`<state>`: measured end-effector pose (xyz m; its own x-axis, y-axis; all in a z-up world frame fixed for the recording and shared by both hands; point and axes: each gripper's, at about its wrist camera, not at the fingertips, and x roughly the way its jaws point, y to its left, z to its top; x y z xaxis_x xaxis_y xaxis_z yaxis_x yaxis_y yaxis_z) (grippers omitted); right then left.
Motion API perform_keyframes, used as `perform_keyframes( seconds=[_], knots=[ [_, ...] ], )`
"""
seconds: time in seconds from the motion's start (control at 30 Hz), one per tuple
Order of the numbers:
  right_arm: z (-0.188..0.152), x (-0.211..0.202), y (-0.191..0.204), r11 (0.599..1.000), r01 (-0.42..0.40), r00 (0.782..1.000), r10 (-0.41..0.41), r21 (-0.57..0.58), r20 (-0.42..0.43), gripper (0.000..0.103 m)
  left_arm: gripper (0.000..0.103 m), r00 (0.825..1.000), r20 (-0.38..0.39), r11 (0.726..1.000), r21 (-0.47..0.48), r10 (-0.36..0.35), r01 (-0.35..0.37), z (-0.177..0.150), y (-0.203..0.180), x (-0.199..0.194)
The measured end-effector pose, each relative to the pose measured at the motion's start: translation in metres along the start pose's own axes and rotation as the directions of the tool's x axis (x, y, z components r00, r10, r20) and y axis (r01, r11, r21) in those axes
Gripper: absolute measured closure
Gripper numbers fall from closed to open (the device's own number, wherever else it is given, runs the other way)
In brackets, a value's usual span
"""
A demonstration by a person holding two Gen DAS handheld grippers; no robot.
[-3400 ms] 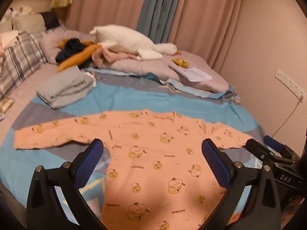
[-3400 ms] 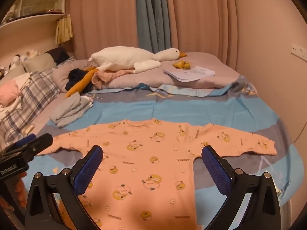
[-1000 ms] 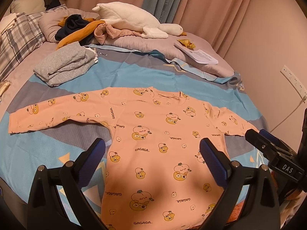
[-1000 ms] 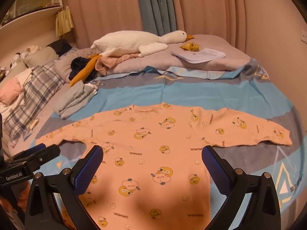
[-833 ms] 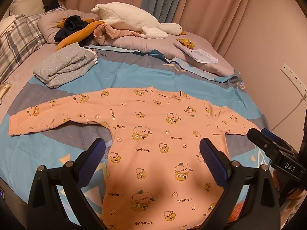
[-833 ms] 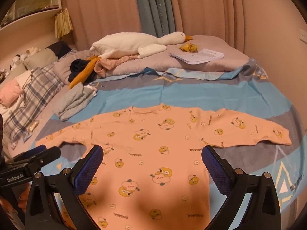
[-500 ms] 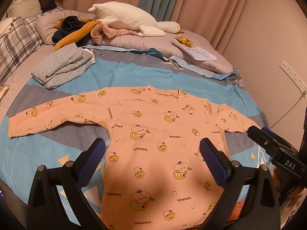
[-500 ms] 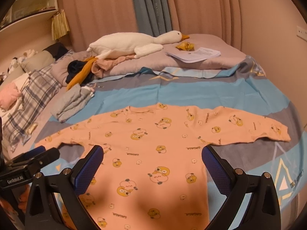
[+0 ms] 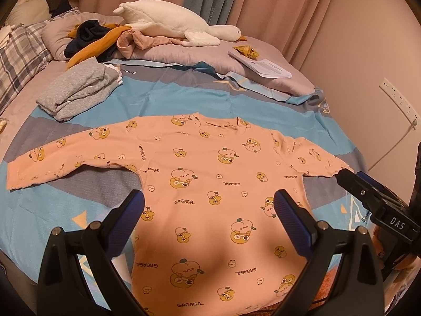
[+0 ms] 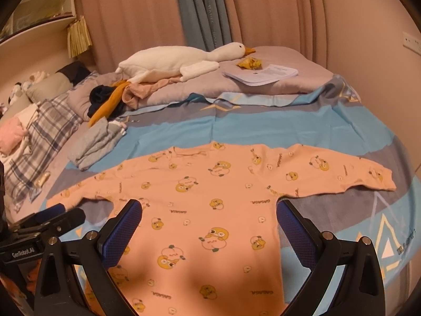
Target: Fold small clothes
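A small orange long-sleeved shirt (image 9: 205, 184) (image 10: 210, 197) with cartoon prints lies flat on the blue and grey bedspread (image 9: 163, 97), both sleeves spread out sideways. My left gripper (image 9: 208, 210) hovers open above the shirt's lower body, nothing between its blue pads. My right gripper (image 10: 209, 218) is open too, over the same lower part of the shirt. In the left wrist view the right gripper's body shows at the right edge by the sleeve cuff. The left gripper's body appears at the left edge of the right wrist view.
A folded grey garment (image 9: 79, 92) lies at the far left of the spread. Behind it are a heap of dark, mustard and pink clothes (image 9: 100, 39), a white goose plush (image 9: 173, 23), papers (image 9: 263, 65) and plaid bedding (image 9: 15, 60). A wall with a power strip (image 9: 400, 102) stands right.
Both grippers have drifted slightly, so the view of the shirt has shifted a little. The shirt lies as before and both stay open.
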<state>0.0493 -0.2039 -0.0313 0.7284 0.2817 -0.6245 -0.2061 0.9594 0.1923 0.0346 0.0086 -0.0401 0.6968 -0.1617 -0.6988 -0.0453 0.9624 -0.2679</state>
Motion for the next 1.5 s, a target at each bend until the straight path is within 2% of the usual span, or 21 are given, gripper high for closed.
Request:
perform_keyframes(
  seconds=[0.8, 1.0, 1.27, 1.37, 1.5],
  knots=[
    [-0.003, 0.001, -0.010, 0.999, 0.021, 1.000, -0.021, 0.026, -0.004, 0.001, 0.005, 1.000, -0.010, 1.000, 0.016, -0.022, 0.022, 0.001, -0.005, 0.007],
    [-0.004, 0.005, -0.018, 0.998, 0.036, 0.999, -0.034, 0.057, -0.027, 0.008, 0.005, 0.998, -0.046, 0.999, 0.011, -0.037, 0.038, 0.001, -0.006, 0.020],
    [-0.003, 0.011, -0.040, 0.990, 0.043, 0.998, -0.037, 0.136, -0.045, 0.012, 0.005, 0.990, -0.110, 0.996, -0.006, -0.091, 0.091, -0.001, -0.011, 0.042],
    [0.001, 0.013, -0.055, 0.984, 0.048, 0.998, -0.041, 0.174, -0.041, 0.016, 0.009, 0.981, -0.154, 0.992, -0.033, -0.123, 0.119, -0.005, -0.009, 0.055],
    [0.010, 0.015, -0.095, 0.960, 0.049, 0.999, -0.044, 0.277, -0.022, 0.023, 0.023, 0.967, -0.217, 0.990, -0.070, -0.134, 0.121, -0.012, -0.005, 0.075]
  ],
)
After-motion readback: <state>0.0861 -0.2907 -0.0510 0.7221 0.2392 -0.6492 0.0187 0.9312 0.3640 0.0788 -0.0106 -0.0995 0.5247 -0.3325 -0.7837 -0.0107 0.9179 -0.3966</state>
